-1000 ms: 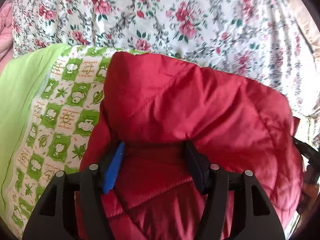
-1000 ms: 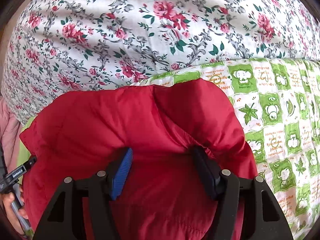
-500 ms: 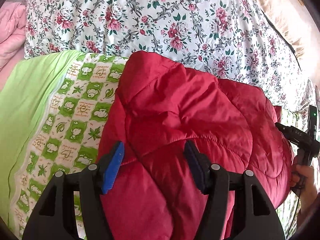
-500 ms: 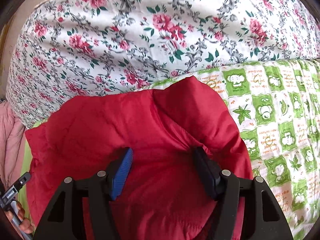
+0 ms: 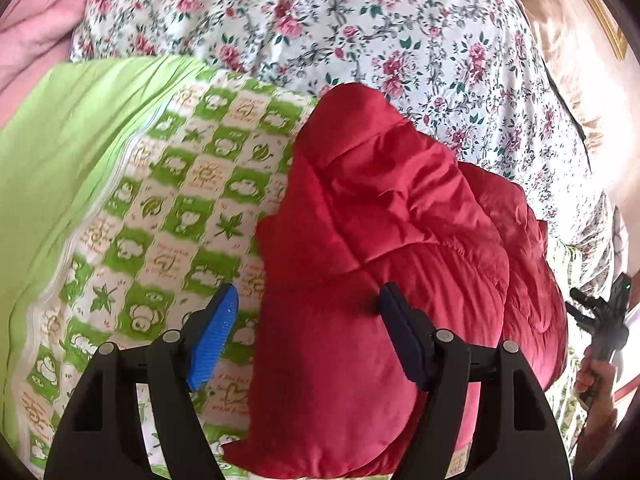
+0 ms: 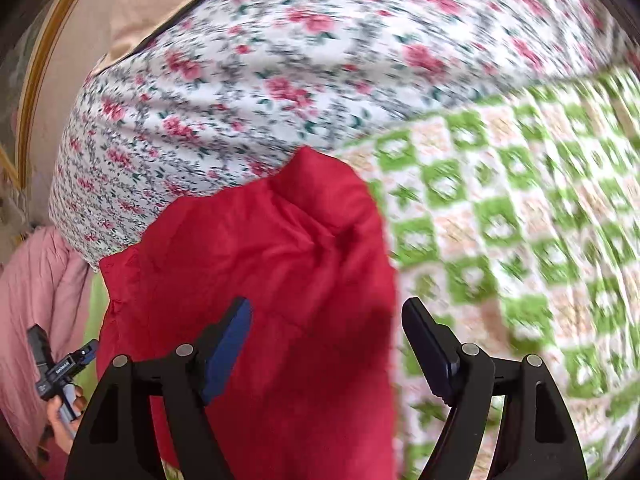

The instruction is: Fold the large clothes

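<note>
Letting go: my left tool (image 5: 306,320) and right tool (image 6: 326,326) are opening wide off the red jacket (image 5: 380,248), so I judge this fold laid.

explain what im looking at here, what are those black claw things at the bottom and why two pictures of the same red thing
The black claws are two hand-held grippers; a person carries one in each hand, and each has a wide-angle camera looking out along its two fingers. So one picture is from the left gripper and the other from the right gripper.

Both look down at a red padded jacket, lying partly folded on a green checked quilt. Behind it is a flowered sheet, and something pink sits at the edge.

Neither gripper holds the jacket now: both sets of jaws are opening, with red cloth between them but not pinched. At each picture's edge you can see the hand holding the other gripper.
</note>
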Demonstrator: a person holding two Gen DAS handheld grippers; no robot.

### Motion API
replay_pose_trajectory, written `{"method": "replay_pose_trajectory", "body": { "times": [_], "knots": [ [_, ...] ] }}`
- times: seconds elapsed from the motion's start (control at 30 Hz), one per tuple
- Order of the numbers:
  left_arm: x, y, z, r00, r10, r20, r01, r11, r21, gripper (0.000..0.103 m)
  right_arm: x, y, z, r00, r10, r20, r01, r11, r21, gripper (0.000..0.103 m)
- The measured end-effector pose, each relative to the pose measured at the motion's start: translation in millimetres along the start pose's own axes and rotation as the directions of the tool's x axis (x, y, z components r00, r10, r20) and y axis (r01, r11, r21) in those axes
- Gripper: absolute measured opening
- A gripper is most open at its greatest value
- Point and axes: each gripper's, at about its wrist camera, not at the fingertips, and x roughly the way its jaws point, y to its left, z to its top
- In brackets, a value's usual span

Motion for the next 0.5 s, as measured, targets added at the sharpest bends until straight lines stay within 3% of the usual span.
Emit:
{"method": "replay_pose_trajectory", "body": {
  "times": [0.2,0.37,0.5],
  "knots": [
    [3.3,10.6,-5.0,0.995,-0.095,-0.027,0.095,0.995,-0.026,0.078,6.8,-24.0,-12.5,0.996,0.075,-0.043,-0.072,0.995,0.069,0.081],
    [14.9,6.9,-7.1,0.983,-0.155,-0.093,0.154,0.988,-0.021,0.083,26.5,-23.8,-19.0,0.979,0.175,-0.108,-0.164,0.981,0.104,0.085],
    [27.1,8.1,-4.3,0.975,-0.182,-0.125,0.178,0.983,-0.044,0.088,49.0,-18.9,-21.0,0.964,0.202,-0.17,-0.184,0.976,0.115,0.088]
  ]
}}
